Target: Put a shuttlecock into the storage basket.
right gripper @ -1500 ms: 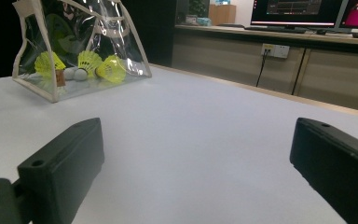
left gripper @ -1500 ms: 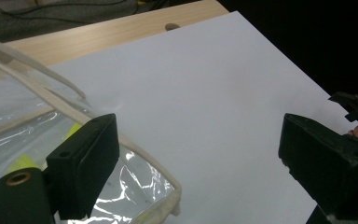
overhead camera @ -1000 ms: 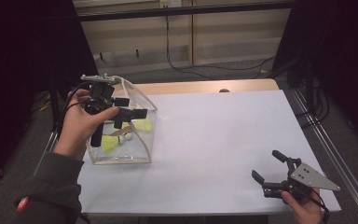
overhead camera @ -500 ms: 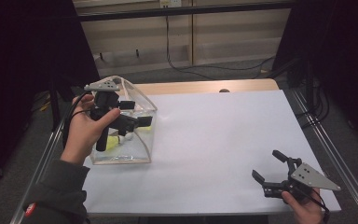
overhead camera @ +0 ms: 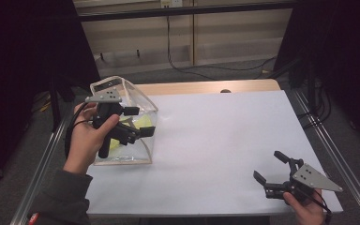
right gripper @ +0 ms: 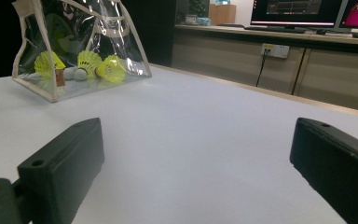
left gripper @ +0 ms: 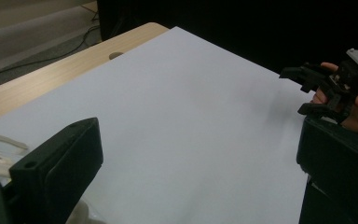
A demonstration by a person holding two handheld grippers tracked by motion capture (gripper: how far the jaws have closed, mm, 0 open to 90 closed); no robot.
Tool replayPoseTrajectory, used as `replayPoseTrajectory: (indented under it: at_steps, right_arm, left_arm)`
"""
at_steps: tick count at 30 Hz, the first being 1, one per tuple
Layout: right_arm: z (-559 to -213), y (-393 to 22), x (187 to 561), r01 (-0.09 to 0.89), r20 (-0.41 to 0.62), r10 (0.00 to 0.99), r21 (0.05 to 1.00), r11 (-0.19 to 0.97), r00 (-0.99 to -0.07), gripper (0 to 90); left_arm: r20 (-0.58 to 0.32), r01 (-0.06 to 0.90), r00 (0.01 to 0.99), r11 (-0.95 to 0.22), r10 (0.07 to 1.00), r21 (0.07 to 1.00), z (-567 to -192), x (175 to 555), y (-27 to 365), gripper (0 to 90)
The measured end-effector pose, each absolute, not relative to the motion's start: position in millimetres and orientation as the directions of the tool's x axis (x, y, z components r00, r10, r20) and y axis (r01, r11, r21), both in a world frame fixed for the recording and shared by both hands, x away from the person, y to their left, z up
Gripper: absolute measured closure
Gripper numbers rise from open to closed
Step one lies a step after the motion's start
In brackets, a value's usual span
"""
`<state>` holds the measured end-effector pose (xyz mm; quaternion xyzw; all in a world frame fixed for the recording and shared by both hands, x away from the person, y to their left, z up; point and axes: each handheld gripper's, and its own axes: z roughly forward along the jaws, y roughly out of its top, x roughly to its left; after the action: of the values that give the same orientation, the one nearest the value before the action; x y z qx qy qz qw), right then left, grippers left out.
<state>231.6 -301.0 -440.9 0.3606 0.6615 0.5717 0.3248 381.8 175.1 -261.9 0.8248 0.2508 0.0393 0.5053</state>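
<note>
Since a second ago the left gripper (overhead camera: 138, 123) has drifted toward the table's middle, off the clear pouch (overhead camera: 143, 101), and its jaws, just opening, now stand wide with nothing between them. That reads as a release: the yellow shuttlecocks (right gripper: 89, 65) lie inside the pouch, which stands by the table's left edge. At the near right corner the right gripper (overhead camera: 268, 168) hovers, jaws spread and empty. White sheet (overhead camera: 225, 140) covers the wooden tabletop (overhead camera: 201, 87); beyond its far edge are pale cabinets (overhead camera: 234, 33), cables and dark surroundings.
</note>
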Motion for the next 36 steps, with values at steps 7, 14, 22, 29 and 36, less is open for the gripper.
replayPoseTrajectory:
  at_steps: [7,14,22,29,36]
  right_arm:
    - [-441,-300,231,0.110,-0.013,0.849,0.990,0.083,-0.527,2.7]
    - [-441,-301,231,0.108,-0.015,0.850,0.991,0.084,-0.527,2.7]
    - [-440,-302,231,0.109,-0.014,0.850,0.991,0.083,-0.526,2.7]
    - [-441,-301,231,0.108,-0.014,0.850,0.991,0.084,-0.527,2.7]
    - [-441,-301,231,0.109,-0.014,0.849,0.991,0.084,-0.528,2.7]
  left_arm:
    - [-0.172,0.344,0.883,-0.352,0.437,0.871,-268,376,177,0.0]
    - [-0.169,0.332,0.885,-0.333,0.434,0.883,-275,371,181,0.0]
    - [-0.166,0.321,0.887,-0.316,0.431,0.893,-283,367,184,0.0]
    - [-0.158,0.304,0.890,-0.299,0.427,0.904,-288,364,189,0.0]
    - [-0.159,0.300,0.896,-0.300,0.415,0.906,-291,360,193,0.0]
